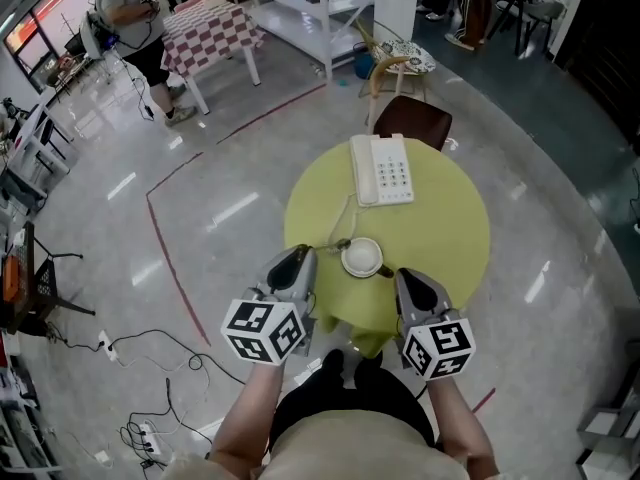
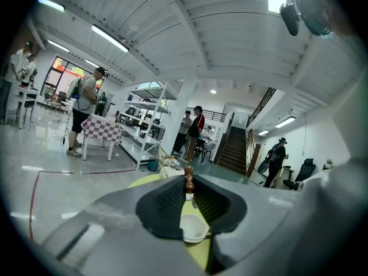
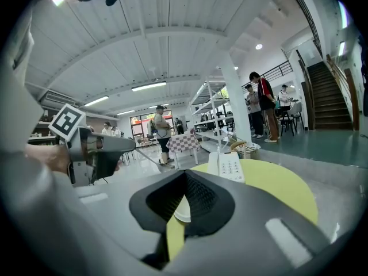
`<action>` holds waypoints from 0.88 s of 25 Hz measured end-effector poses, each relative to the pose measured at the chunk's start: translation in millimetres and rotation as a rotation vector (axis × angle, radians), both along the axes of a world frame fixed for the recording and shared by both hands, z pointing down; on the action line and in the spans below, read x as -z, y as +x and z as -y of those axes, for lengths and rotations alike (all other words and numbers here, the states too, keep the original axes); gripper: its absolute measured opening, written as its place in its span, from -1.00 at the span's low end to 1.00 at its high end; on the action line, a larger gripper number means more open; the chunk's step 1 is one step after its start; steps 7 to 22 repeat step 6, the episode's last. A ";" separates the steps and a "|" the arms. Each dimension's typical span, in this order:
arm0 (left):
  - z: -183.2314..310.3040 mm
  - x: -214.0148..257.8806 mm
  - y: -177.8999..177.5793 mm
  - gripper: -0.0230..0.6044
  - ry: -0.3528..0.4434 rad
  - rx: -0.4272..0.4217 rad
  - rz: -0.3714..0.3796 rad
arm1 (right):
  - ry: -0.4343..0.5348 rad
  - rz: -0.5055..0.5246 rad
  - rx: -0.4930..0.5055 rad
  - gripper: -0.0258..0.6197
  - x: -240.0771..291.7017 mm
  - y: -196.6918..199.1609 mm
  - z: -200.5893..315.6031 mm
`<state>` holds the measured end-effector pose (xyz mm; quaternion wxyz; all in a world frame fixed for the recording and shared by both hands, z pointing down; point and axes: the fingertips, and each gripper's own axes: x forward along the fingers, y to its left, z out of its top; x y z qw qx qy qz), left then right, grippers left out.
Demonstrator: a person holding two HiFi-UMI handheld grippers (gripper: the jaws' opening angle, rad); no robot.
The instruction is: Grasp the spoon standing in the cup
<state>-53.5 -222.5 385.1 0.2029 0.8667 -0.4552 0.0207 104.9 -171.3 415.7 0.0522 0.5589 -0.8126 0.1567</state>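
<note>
- Nearest to me in the head view are the two marker cubes, with the person's forearms under them; both grippers reach over the near edge of the round yellow-green table (image 1: 445,230).
- The left gripper (image 1: 306,255) sits just left of the white cup (image 1: 362,257). In its own view the black pads meet at the tips, leaving only a slit that widens toward the camera, and nothing is held between them.
- Through that slit I see the cup (image 2: 193,227) ahead on the table, with the spoon (image 2: 188,183) standing up in it. Its brown knobbed handle shows just above the jaw tips, clear of them.
- The right gripper (image 1: 406,275) is just right of the cup and a little nearer the person. Its jaws are also together at the tips and hold nothing.
- The right gripper view shows a sliver of the cup's rim (image 3: 183,209) in the gap, and the left gripper (image 3: 95,154) off to the side.
- The cup stands near the table's front edge, between the two grippers and touched by neither.
- A white telephone (image 1: 382,169) lies farther back on the table, its cord trailing toward the cup.
- Beyond the table stands a brown chair (image 1: 412,120).
</note>
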 end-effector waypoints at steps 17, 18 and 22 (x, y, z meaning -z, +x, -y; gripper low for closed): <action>2.9 2.0 6.1 -0.79 0.009 -0.006 -0.009 | -0.002 -0.016 -0.001 -0.92 -1.9 2.9 1.6; 2.9 2.0 6.1 -0.79 0.009 -0.006 -0.009 | -0.002 -0.016 -0.001 -0.92 -1.9 2.9 1.6; 2.9 2.0 6.1 -0.79 0.009 -0.006 -0.009 | -0.002 -0.016 -0.001 -0.92 -1.9 2.9 1.6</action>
